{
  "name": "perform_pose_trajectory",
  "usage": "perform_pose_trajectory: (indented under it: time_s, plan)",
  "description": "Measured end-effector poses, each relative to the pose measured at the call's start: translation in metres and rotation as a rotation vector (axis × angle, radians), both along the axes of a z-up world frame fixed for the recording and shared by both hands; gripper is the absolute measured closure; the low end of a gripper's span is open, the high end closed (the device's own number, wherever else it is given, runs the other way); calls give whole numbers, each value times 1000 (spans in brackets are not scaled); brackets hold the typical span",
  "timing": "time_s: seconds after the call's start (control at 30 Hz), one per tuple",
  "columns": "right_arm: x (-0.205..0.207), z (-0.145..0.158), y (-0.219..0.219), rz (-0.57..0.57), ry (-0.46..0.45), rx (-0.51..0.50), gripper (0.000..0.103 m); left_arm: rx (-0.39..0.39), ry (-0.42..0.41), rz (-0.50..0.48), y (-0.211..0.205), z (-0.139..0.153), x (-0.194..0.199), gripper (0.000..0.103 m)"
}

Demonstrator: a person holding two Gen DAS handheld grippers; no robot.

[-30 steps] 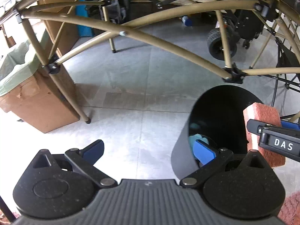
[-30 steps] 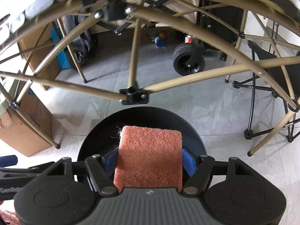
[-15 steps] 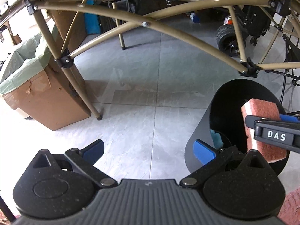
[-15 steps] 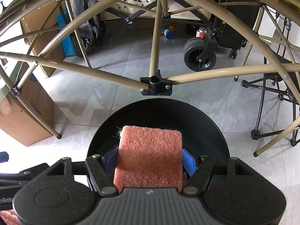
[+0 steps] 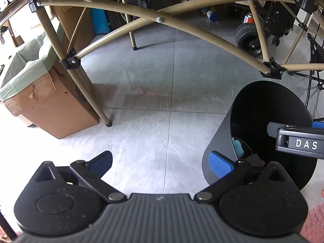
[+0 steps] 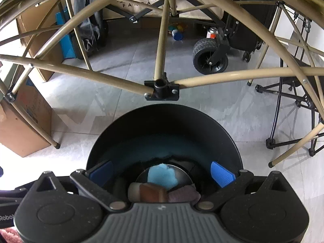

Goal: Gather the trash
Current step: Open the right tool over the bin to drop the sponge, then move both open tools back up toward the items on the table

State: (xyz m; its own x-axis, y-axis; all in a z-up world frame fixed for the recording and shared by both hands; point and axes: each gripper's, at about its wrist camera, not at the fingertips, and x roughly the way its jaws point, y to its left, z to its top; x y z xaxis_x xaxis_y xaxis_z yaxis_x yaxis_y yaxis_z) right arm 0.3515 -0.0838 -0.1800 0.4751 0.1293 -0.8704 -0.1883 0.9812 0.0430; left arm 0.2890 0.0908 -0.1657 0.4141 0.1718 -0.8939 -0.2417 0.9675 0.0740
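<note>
With its jaws spread wide over the mouth of the black bin (image 6: pixel 162 133), the right gripper (image 6: pixel 162 174) has just been opening and now has nothing between its fingers. A reddish-brown scrubbing pad (image 6: pixel 154 194) lies at the bottom of the bin against the near wall, beside a blue wad (image 6: pixel 162 175) and a grey cloth (image 6: pixel 183 195). Seen from the left wrist, the left gripper (image 5: pixel 161 162) is also wide open and empty, hanging over the floor (image 5: pixel 141 81) just left of the bin, with one finger (image 5: pixel 220 164) overlapping the bin's outer wall.

From here the risks are mostly clumsy contact. That left finger looks close enough to nudge or tip the bin if the hand swings right. Lifting either gripper carelessly could also knock the tan frame (image 6: pixel 162 89) that crosses just beyond the bin.
</note>
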Motion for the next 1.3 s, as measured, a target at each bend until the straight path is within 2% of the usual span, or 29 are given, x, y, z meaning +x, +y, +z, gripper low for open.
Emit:
perform_pose_trajectory:
  time_s: [0.33,0.77,1.07,1.3]
  plan:
    - [-3,2,-1,-5,2,18,0,5,2,-1,-2,-1,-1,0]
    - [-10,16,-9,-19,-41,50,0,2,-27,-7,-5,6,-4,0]
    - [-29,46,-23,-7,-121,109,0,-5,-149,-6,-10,34,-22,0]
    - [-52,79,-39,2,-222,151,0,5,-258,7,-18,62,-37,0]
